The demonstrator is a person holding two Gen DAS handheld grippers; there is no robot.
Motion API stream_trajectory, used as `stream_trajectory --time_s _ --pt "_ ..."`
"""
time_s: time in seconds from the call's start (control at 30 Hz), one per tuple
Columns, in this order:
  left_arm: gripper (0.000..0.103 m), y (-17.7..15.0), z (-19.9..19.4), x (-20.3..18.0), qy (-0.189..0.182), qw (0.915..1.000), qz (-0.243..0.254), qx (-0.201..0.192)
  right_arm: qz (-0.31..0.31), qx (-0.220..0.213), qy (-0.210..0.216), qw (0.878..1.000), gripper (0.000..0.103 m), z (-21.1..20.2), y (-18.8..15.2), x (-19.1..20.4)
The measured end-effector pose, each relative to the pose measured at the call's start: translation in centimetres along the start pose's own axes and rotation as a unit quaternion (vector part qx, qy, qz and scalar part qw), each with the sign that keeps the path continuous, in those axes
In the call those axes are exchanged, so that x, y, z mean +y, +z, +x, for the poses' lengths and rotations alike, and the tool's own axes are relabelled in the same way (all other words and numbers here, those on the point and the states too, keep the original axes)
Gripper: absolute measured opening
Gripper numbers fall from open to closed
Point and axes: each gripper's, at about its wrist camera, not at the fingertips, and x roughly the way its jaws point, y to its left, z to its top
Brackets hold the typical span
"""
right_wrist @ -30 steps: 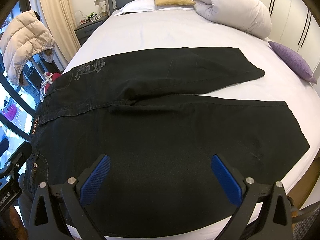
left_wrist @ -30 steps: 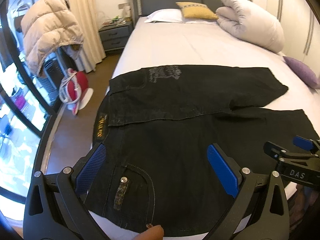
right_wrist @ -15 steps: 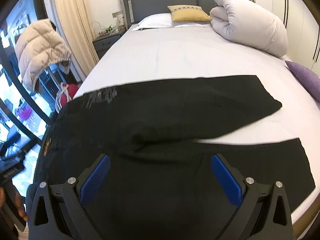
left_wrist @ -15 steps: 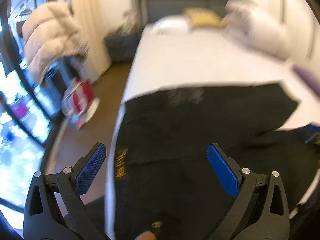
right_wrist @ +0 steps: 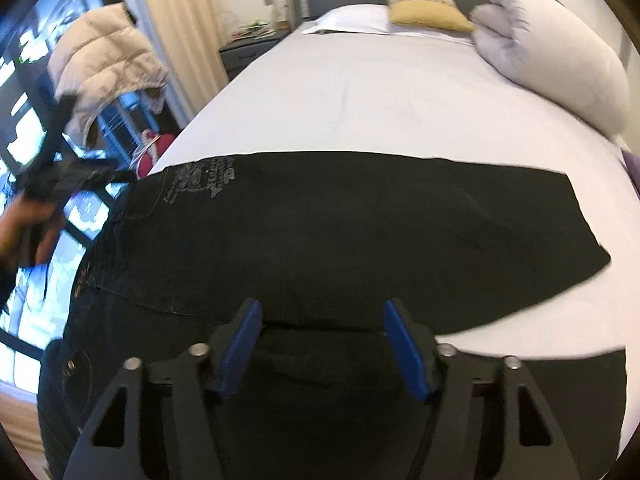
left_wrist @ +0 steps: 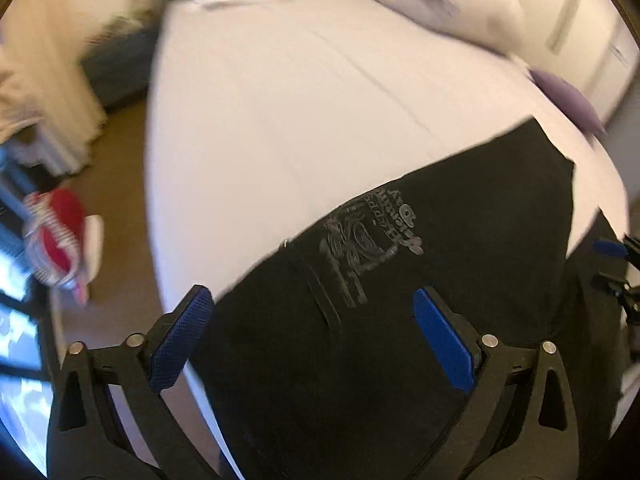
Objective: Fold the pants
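Note:
Black pants (left_wrist: 420, 288) lie flat across the white bed (left_wrist: 280, 100), waistband at the left edge and legs running right. My left gripper (left_wrist: 314, 320) hovers open over the far hip, just short of the grey print (left_wrist: 368, 244) on the back pocket, with nothing between its fingers. My right gripper (right_wrist: 324, 332) hangs over the crotch, where the two legs (right_wrist: 380, 220) part. Its jaws are closing, with a low fold of black cloth in the gap; the blue pads (right_wrist: 408, 348) stand clear of it. A hand (right_wrist: 24, 224) holding the left tool shows blurred at the left.
A rolled white duvet (right_wrist: 560, 56), a yellow cushion (right_wrist: 424, 8) and a white pillow lie at the head of the bed. A purple cushion (left_wrist: 568, 96) sits at the right edge. Beside the bed stand a nightstand (right_wrist: 248, 48), a beige jacket (right_wrist: 104, 60) and a red shoe (left_wrist: 56, 240).
My left gripper has swung from the near pocket across the waistband to the far hip by the print. My right gripper has moved forward to the crotch, and its jaws have narrowed.

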Motion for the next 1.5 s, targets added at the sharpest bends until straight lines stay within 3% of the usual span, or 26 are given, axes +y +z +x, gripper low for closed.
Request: stream_trajectory --time_s 0.13,0.3,0.37,0.6,0.63,0.7,0.73,0.83,1.0,1.2,1.3,1.5 --pt "0.097 2.8 2.9 2.0 -0.042 0.9984 0.028 0.027 -0.018 0.006 0.028 0.999 0.059 1.0 0.2 -0.2" --pt "0.075 3.5 7.5 2.3 -0.074 0.9886 0.075 0.107 -0.028 0.024 0.040 0.999 0.058 2.8 0.4 -0.2" --pt "0.072 3.4 8.8 2.3 -0.075 0.9852 0.088 0.127 -0.034 0.029 0.049 0.998 0.057 3.2 0.5 -0.1" --pt "0.066 5.1 10.7 4.3 -0.114 0.9817 0.048 0.144 -0.067 0.031 0.066 0.995 0.056 4.1 1.9 1.5" --pt "0.061 5.2 10.9 3.9 -0.104 0.9821 0.055 0.147 -0.070 0.031 0.067 0.995 0.056 4.2 2.2 1.7" --pt "0.040 5.3 10.4 4.6 -0.094 0.9822 0.065 0.149 -0.077 0.029 0.071 0.994 0.054 4.4 2.9 2.1" --pt "0.023 5.4 10.3 4.5 -0.099 0.9820 0.063 0.148 -0.080 0.027 0.074 0.994 0.053 4.4 3.3 2.3" --pt "0.009 5.1 9.5 3.6 -0.084 0.9858 0.077 0.123 -0.105 0.023 0.078 0.991 0.050 4.9 5.0 3.3" --pt "0.007 4.0 5.8 2.8 -0.055 0.9939 0.080 0.053 -0.179 0.013 0.072 0.981 0.042 5.5 8.9 5.2" --pt "0.006 2.0 1.3 0.8 -0.035 0.9952 0.090 -0.015 -0.254 0.011 0.087 0.963 0.041 7.0 14.3 7.8" --pt "0.006 -0.1 -0.4 -1.4 -0.023 0.9935 0.106 -0.033 -0.299 0.032 0.090 0.949 0.041 8.4 15.6 9.5" --pt "0.006 -0.8 -1.5 -0.8 -0.027 0.9931 0.107 -0.039 -0.367 0.092 0.074 0.923 0.041 11.9 16.2 11.0"
